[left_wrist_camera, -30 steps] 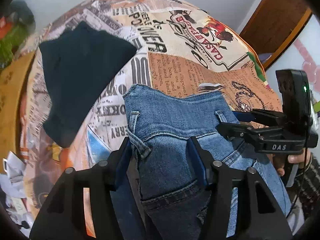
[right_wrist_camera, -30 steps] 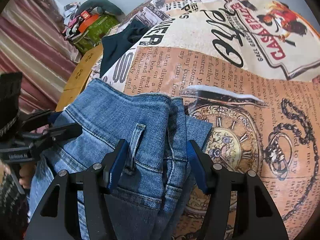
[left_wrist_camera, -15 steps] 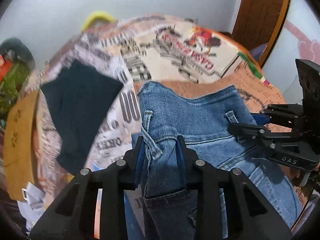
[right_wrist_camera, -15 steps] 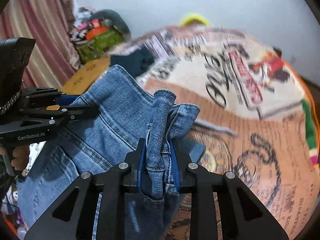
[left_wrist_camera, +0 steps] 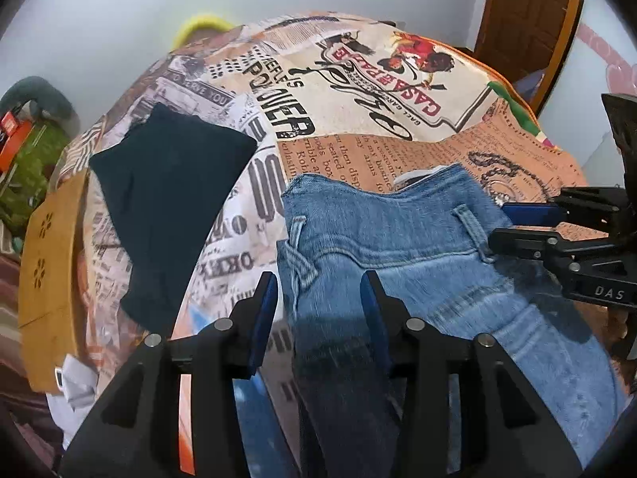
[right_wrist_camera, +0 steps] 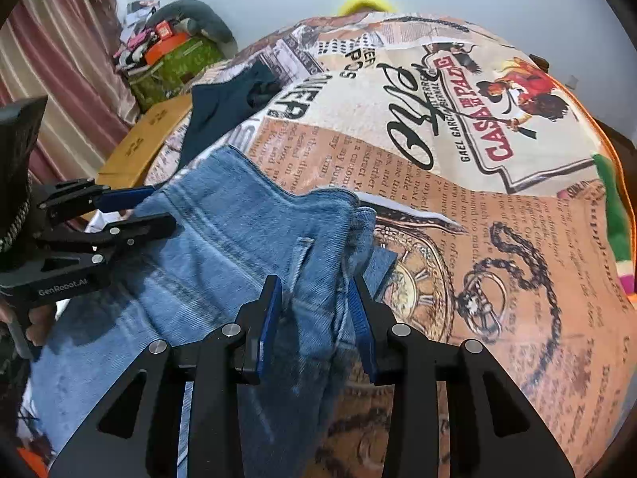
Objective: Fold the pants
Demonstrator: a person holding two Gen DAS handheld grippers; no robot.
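Note:
Blue jeans (left_wrist_camera: pixel 398 247) lie with the waistband on the printed bedspread (left_wrist_camera: pixel 358 91), legs trailing toward me. My left gripper (left_wrist_camera: pixel 318 310) is open, its blue pads either side of the waistband's left corner with a belt loop. My right gripper (right_wrist_camera: pixel 314 310) is open over the bunched right corner of the jeans (right_wrist_camera: pixel 247 239). Each gripper shows in the other's view: the right gripper (left_wrist_camera: pixel 529 227) at the right edge, the left gripper (right_wrist_camera: pixel 131 211) at the left edge.
A dark folded garment (left_wrist_camera: pixel 167 199) lies on the bed left of the jeans. A wooden board (left_wrist_camera: pixel 47 271) edges the bed's left side. A green box with clutter (right_wrist_camera: pixel 175 59) stands by the curtain. A wooden door (left_wrist_camera: pixel 525 12) is far right.
Both grippers were shut on the jeans' waistband and held it up half a second ago. Now both have opened and the waistband lies down on the bedspread.

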